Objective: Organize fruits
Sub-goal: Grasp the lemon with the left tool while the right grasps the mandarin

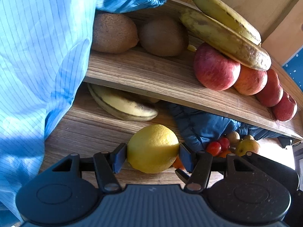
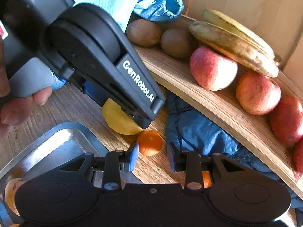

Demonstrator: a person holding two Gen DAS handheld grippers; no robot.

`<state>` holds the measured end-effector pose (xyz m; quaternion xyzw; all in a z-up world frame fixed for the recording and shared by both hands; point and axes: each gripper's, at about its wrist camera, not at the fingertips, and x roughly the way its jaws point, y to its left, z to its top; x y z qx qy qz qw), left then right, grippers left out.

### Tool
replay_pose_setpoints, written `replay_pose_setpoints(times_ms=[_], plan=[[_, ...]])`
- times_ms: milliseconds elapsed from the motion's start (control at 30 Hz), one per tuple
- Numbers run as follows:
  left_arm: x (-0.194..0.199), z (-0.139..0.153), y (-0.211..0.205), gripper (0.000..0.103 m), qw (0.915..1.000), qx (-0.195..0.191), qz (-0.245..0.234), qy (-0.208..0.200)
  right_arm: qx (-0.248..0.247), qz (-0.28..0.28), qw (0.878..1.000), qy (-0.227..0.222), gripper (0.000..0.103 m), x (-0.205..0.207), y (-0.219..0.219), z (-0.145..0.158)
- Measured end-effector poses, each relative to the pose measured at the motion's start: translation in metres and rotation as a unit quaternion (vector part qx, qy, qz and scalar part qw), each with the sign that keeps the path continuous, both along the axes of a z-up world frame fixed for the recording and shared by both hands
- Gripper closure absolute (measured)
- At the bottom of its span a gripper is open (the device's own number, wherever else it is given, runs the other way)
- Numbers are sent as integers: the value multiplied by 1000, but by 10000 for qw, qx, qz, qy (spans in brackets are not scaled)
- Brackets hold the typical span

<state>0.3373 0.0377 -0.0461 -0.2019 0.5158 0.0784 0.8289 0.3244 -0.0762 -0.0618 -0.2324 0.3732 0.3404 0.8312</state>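
Lemon sits on the table, clamped between the pads of the left gripper; grasp step in hand. Right gripper stands wide, empty, just short of a small orange. Next move, by my judgement: lift the lemon to the wooden shelf beside the apples.

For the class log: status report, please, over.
Left gripper shut on lemon. Right gripper open, near small orange. Blue cloth beside it.
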Motion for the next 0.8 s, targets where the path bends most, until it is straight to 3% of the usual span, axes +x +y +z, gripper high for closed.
replay_pose_setpoints(times_ms=[433, 800], plan=[[-11, 5, 4, 39, 9998, 23, 168, -40, -10, 11, 10000, 18, 69, 2, 1, -9], [-27, 16, -5, 39, 9998, -23, -51, -192, 94, -190, 9996, -193, 69, -31, -14, 26]])
